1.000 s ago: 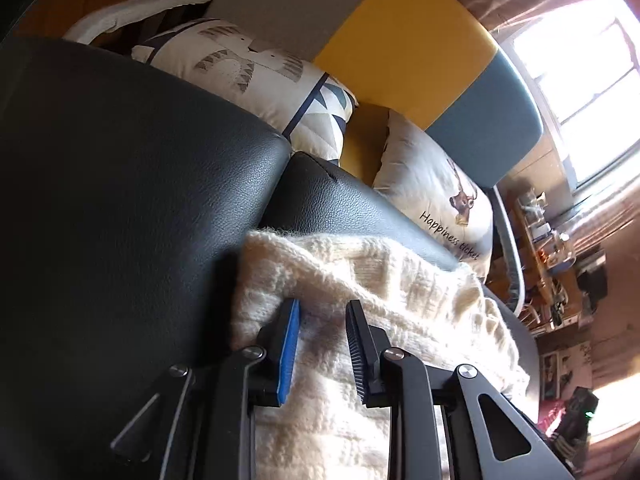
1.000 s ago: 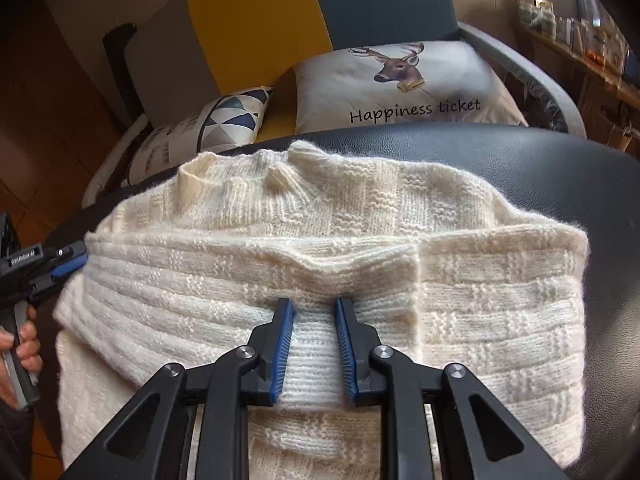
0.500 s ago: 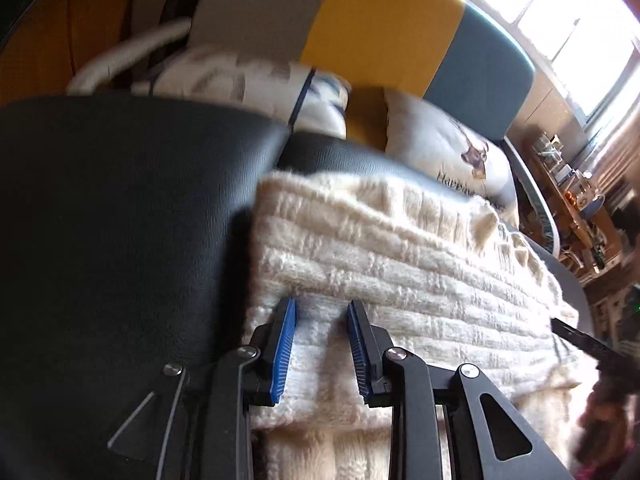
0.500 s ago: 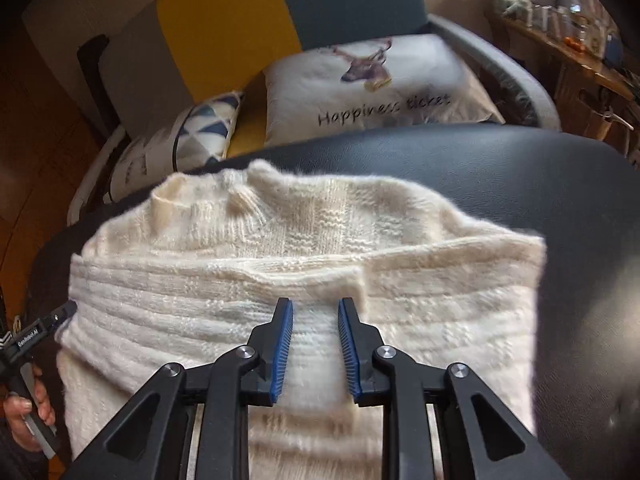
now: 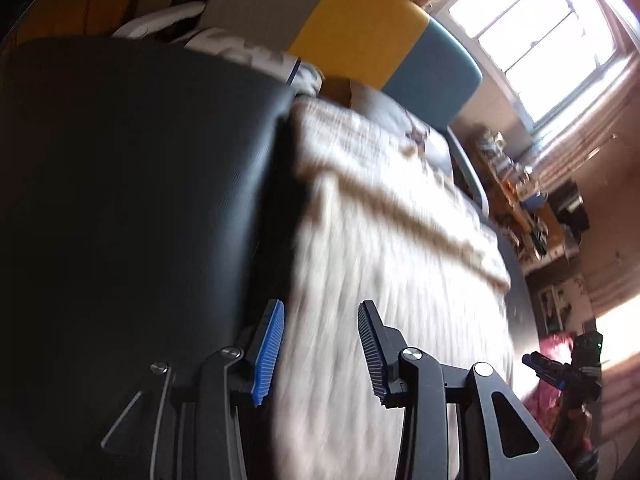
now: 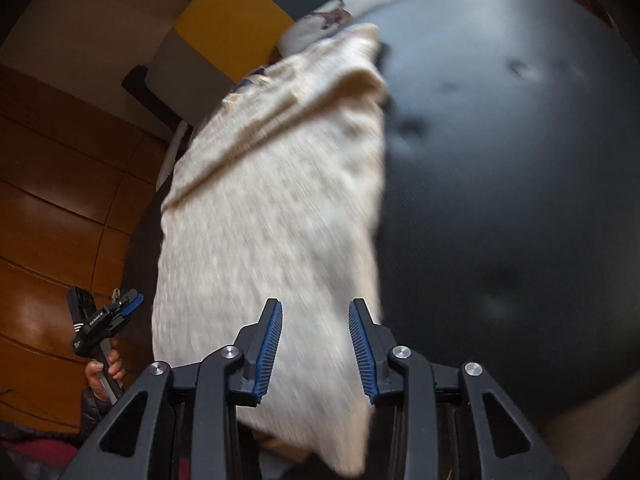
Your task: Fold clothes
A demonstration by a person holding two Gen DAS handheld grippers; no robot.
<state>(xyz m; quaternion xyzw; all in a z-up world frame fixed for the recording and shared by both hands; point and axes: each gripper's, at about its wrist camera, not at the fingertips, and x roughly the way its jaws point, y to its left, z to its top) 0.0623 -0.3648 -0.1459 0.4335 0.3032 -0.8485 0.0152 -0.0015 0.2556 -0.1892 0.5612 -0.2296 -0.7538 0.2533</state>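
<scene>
your left gripper and right gripper both tilt down over the near sweater, jaws just opened, apart, clamping nothing. the folded sweater lies on the black seat, pillows beyond.

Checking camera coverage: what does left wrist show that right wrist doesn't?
Left wrist only: the bright window, a cluttered shelf beneath it, and the right hand-held gripper seen from outside, at the frame's right edge.

Right wrist only: the wooden floor, the left hand-held gripper seen from outside, and the hand on its handle.

Both: the cream knit sweater folded on the black cushion, the yellow and grey-blue sofa back behind. Each camera's own jaws have just been opening and stand apart over the sweater, gripping nothing.
</scene>
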